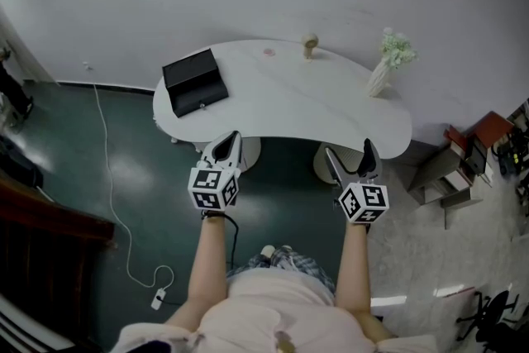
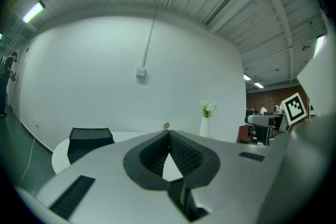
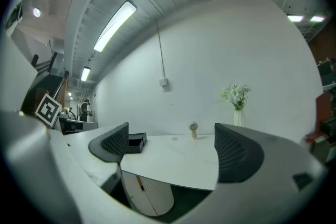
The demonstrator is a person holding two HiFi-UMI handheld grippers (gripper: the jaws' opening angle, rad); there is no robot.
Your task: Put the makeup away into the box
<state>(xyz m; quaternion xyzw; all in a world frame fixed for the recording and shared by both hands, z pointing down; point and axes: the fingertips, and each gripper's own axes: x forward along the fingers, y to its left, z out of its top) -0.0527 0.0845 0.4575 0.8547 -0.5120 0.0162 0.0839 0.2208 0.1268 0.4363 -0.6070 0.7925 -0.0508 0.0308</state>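
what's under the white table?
A left pedestal and a right pedestal, both white and round, standing on dark green floor. The tabletop covers everything further back, so anything else under it can't be seen.

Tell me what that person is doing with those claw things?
A person stands at a curved white table, holding a gripper in each hand. The left gripper is shut and empty; the right gripper is open and empty. A black rectangular box and a small tan object sit on the table, untouched.
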